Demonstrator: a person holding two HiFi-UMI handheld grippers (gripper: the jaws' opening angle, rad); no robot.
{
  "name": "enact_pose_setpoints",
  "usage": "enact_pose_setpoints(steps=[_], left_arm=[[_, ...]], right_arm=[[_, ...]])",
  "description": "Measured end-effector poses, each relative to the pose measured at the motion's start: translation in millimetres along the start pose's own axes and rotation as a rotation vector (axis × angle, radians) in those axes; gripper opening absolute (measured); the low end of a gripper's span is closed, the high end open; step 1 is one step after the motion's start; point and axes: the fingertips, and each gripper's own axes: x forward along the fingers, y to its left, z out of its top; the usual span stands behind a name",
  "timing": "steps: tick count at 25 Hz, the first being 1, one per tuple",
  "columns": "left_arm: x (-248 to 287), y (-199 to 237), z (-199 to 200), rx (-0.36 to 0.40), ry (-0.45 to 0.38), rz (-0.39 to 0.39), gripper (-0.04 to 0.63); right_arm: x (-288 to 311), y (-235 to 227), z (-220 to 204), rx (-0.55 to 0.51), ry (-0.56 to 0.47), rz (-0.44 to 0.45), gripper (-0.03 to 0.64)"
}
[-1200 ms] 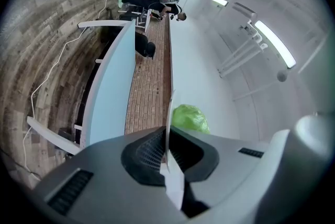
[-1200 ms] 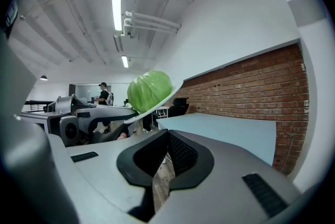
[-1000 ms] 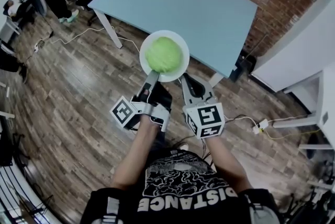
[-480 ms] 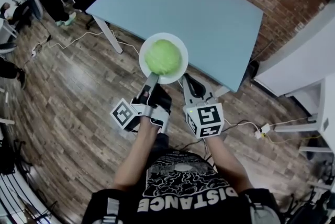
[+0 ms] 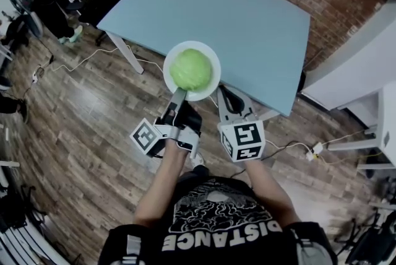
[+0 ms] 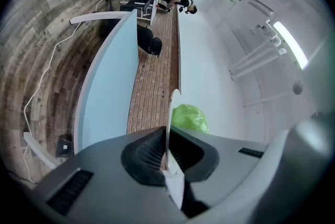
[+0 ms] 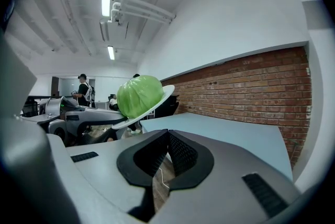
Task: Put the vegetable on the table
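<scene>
The left gripper (image 5: 178, 95) is clamped on the near rim of a white plate (image 5: 213, 85), which carries the green cabbage (image 5: 190, 69) over the near edge of the light blue table (image 5: 216, 16). Just beside the plate, the right gripper (image 5: 223, 91) has its jaws pressed together on nothing.

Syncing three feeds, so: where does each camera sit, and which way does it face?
Head view: on the head, facing down at plate, table; arms show.
Left gripper view: on the left gripper, along jaws clamping the plate's rim.
Right gripper view: on the right gripper, along shut jaws toward table.
All share the cabbage.
</scene>
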Motion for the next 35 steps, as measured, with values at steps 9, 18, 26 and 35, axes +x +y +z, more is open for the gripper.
enact_pose_setpoints(steps=[9, 18, 26, 35], left_arm=[[8, 6, 30, -0.015, 0.014, 0.013, 0.012], [13, 6, 63, -0.021, 0.007, 0.011, 0.014], [31, 7, 68, -0.015, 0.016, -0.001, 0.012], [71, 18, 65, -0.009, 0.04, 0.012, 0.012]], right_arm=[[24, 9, 9, -0.027, -0.01, -0.04, 0.007], [50, 26, 11, -0.065, 0.002, -0.03, 0.008], [64, 14, 13, -0.066, -0.001, -0.025, 0.008], [89, -14, 13, -0.055, -0.002, -0.019, 0.008]])
